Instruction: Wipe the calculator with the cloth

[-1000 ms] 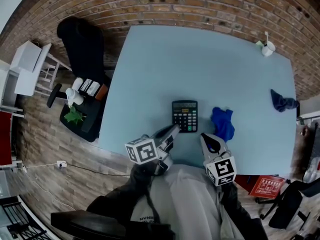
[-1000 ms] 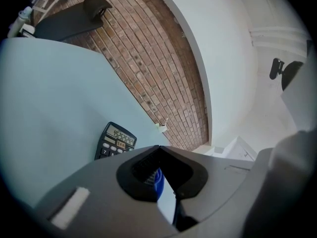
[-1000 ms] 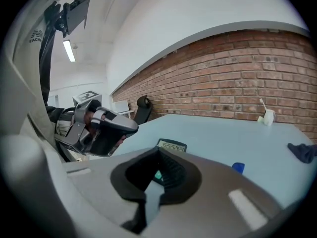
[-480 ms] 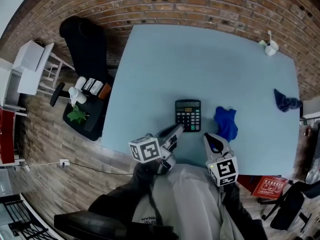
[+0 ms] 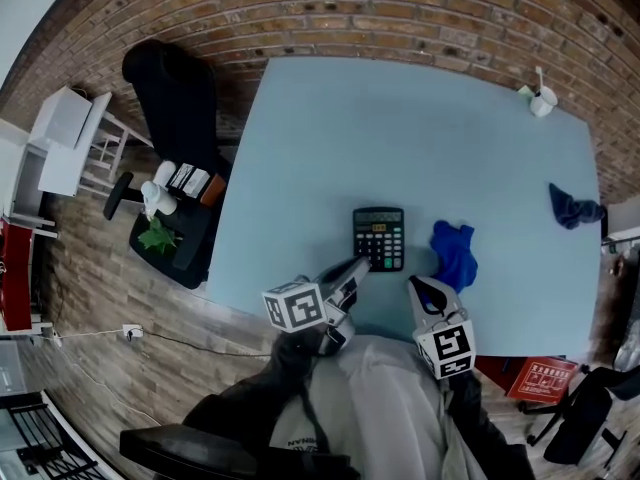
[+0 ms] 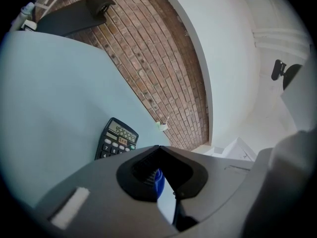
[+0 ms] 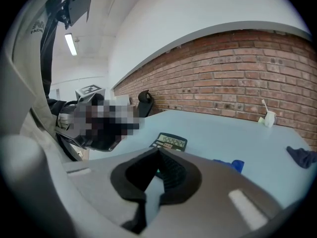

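Your left gripper (image 5: 357,265) and right gripper (image 5: 420,286) sit at the bench's (image 5: 400,138) near edge, fingers closed and empty. Just ahead lies the calculator (image 5: 379,238), with the blue cloth (image 5: 454,253) beside it on the right. Farther off are a dark cloth (image 5: 572,208) and a white cup (image 5: 540,98).

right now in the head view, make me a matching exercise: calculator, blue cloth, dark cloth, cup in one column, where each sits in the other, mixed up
Things:
1 calculator
2 blue cloth
3 dark cloth
4 cup

Places:
a far right corner of the table
b at the table's right edge
c just right of the calculator
d near the front edge, just ahead of the left gripper

Pairs: 1-d, 2-c, 3-b, 4-a
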`<state>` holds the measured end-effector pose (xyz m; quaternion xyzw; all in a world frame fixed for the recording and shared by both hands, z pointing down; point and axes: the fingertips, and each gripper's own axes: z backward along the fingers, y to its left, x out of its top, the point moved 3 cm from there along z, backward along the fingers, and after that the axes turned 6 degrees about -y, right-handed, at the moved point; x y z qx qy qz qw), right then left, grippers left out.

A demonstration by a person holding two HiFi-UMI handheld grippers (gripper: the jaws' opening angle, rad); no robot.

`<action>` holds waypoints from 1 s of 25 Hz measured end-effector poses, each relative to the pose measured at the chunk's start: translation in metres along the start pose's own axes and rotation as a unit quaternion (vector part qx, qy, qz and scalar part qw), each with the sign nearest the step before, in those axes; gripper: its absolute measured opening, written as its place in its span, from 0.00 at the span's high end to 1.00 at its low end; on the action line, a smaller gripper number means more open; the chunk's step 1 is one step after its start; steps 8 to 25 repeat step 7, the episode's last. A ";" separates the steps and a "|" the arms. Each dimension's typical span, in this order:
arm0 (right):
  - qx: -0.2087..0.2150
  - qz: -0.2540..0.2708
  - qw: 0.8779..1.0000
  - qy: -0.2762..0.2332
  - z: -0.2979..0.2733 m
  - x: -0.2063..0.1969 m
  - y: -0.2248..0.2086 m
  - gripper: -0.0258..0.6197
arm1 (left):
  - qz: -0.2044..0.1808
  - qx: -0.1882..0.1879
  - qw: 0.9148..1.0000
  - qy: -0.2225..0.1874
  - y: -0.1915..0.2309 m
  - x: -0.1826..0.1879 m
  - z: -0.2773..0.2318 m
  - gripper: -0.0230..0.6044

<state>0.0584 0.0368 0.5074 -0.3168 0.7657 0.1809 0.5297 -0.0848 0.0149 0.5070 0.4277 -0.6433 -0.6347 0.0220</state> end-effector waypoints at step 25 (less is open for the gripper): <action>0.000 0.004 1.000 -0.002 -0.006 0.003 0.002 0.96 | -0.008 0.011 1.000 0.013 0.002 0.002 0.002 0.95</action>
